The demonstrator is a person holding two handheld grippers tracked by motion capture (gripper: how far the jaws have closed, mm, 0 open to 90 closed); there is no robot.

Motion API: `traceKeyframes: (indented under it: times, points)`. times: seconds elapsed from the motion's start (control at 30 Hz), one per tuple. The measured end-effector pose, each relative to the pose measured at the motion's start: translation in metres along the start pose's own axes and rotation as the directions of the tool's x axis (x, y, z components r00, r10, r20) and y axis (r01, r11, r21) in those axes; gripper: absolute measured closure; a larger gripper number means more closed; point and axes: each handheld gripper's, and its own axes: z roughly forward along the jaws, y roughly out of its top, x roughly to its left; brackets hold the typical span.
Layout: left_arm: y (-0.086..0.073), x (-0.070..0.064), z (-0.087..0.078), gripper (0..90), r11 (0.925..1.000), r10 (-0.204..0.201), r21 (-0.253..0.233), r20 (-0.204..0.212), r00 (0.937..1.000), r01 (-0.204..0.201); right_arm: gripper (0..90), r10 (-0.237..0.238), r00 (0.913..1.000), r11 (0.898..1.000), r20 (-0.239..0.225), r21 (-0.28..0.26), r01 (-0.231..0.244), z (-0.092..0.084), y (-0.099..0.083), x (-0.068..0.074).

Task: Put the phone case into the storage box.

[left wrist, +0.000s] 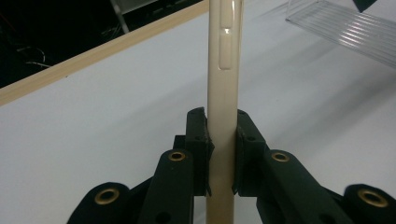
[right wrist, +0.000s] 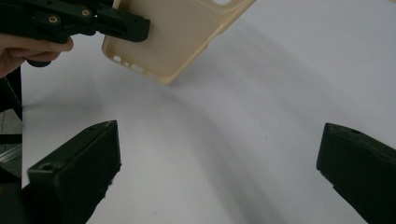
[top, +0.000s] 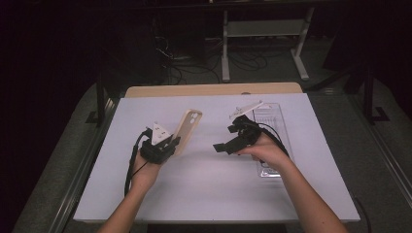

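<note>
Bright light falls on the white table [top: 214, 194]; the room behind sits dark, and close views look soft, shadowed.

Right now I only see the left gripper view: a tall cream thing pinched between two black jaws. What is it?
Observer: A cream phone case, shut in the left gripper and tilted up above the white table.
Operator: Which way is its hollow side?
Observer: In the right gripper view the hollow inside faces the right gripper.
Operator: Is my other gripper holding anything?
Observer: No, the right gripper has its jaws wide open, with nothing between them.
Operator: What is that see-through thing?
Observer: A clear plastic tray lying flat on the table, behind the right hand.
</note>
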Motion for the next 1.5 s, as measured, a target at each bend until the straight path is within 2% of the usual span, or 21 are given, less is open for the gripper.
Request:
traceKeyframes:
  times: [0.63,0.73,0.87,0.93,1.03,1.23,1.5]
  points:
    - [0.001,-0.001,0.001,79.0,0.9998,-0.002,-0.022,-0.001,1.0000,0.002,0.0,0.033,0.9994,0.999,-0.011,-0.008,-0.033,0.029,0.010,-0.004]
    - [0.001,-0.002,0.002,79.0,0.9997,-0.002,-0.023,-0.001,1.0000,0.002,0.0,0.051,0.9982,0.998,-0.031,-0.023,-0.051,0.031,0.010,-0.005]
    - [0.001,-0.003,0.003,79.0,0.9997,-0.003,-0.026,-0.004,1.0000,0.003,0.0,0.057,0.9978,0.998,-0.033,-0.033,-0.058,0.036,0.009,-0.006]
    - [0.001,-0.003,0.004,79.0,0.9997,0.005,-0.024,-0.005,1.0000,-0.005,0.0,0.080,0.9958,0.996,-0.045,-0.036,-0.082,0.037,0.008,-0.006]
    - [0.001,-0.005,0.005,79.0,0.9995,-0.007,-0.029,-0.002,1.0000,0.007,0.0,0.102,0.9932,0.994,-0.055,-0.044,-0.105,0.040,0.007,-0.008]
    - [0.001,-0.005,0.005,79.0,0.9995,-0.010,-0.031,-0.002,1.0000,0.010,0.0,0.126,0.9887,0.989,-0.081,-0.063,-0.131,0.045,0.004,-0.010]
    - [0.001,-0.006,0.005,79.0,0.9991,-0.022,-0.038,-0.001,0.9998,0.022,0.0,0.174,0.9756,0.978,-0.134,-0.094,-0.187,0.050,0.002,-0.010]
